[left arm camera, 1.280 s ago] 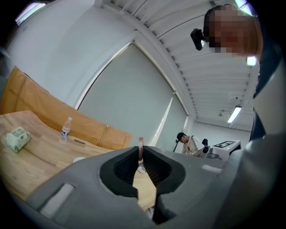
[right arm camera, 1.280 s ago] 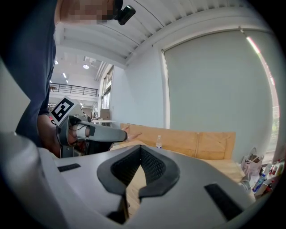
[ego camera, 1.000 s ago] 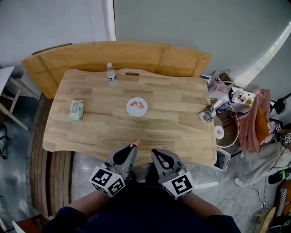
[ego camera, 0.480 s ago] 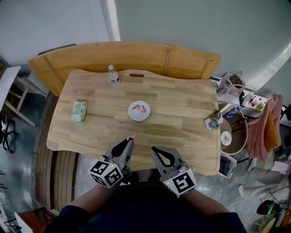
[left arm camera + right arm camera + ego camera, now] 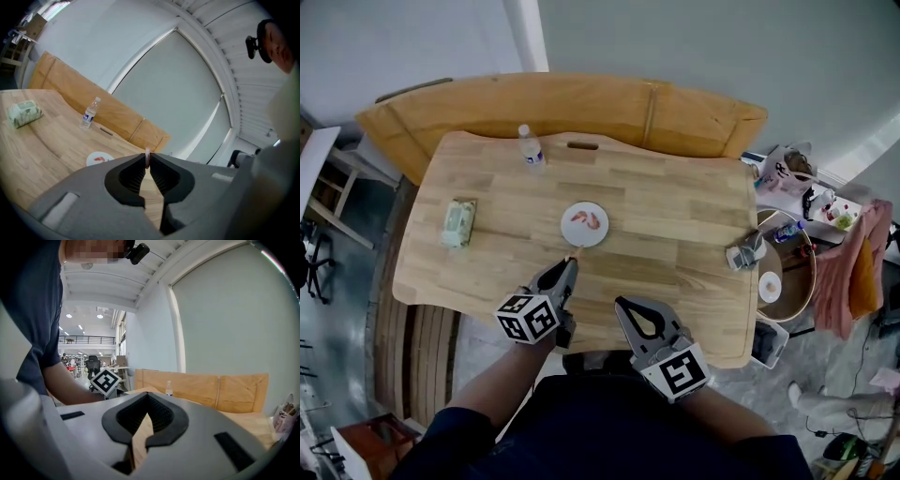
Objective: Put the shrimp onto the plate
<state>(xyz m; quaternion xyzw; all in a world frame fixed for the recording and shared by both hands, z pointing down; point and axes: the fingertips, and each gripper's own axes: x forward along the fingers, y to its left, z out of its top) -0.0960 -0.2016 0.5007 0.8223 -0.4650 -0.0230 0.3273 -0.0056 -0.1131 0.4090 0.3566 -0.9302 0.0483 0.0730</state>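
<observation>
One shrimp (image 5: 576, 250) is pinched in the left claw (image 5: 572, 261), just short of the plate (image 5: 584, 240) mid-tabletop (image 5: 675, 216). Reddish pieces (image 5: 585, 220) already lie there. The right claw (image 5: 626, 305) waits pressed together, empty. Remaining, I'd say: carry over, release.

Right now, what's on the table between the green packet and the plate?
Nothing. In the head view, only bare wooden table lies between the green packet and the plate.
</observation>
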